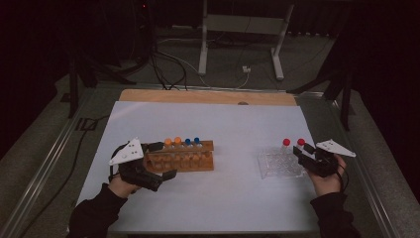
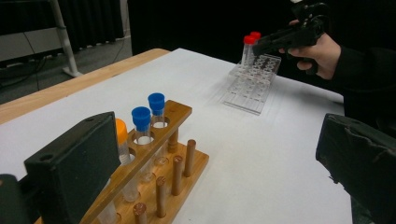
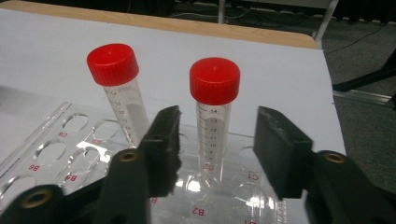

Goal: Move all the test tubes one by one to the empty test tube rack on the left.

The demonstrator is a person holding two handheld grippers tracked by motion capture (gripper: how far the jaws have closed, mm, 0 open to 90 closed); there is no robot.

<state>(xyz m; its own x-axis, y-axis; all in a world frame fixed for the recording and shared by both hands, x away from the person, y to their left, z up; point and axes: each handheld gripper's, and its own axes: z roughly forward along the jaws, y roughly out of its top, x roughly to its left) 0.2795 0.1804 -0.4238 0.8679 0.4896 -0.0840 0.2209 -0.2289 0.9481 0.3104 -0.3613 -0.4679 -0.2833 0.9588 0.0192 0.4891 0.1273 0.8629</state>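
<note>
A clear plastic rack [image 1: 280, 166] at the right of the white sheet holds two red-capped tubes. In the right gripper view the right-hand red-capped tube [image 3: 214, 102] stands upright between my right gripper's [image 3: 217, 140] jaws, with a gap on each side, so the gripper is open. The other red-capped tube [image 3: 116, 88] leans just left of the left jaw. At the left, a wooden rack [image 1: 183, 161] carries two orange-capped tubes [image 1: 172, 142] and two blue-capped tubes [image 2: 148, 112]. My left gripper [image 1: 166, 159] is wide open at the rack's left end, holding nothing.
The white sheet [image 1: 223, 124] covers most of the wooden table [image 1: 208, 95]. Metal rails run along both sides of the table. Cables and a white stand's legs [image 1: 237, 44] lie on the floor beyond the far edge.
</note>
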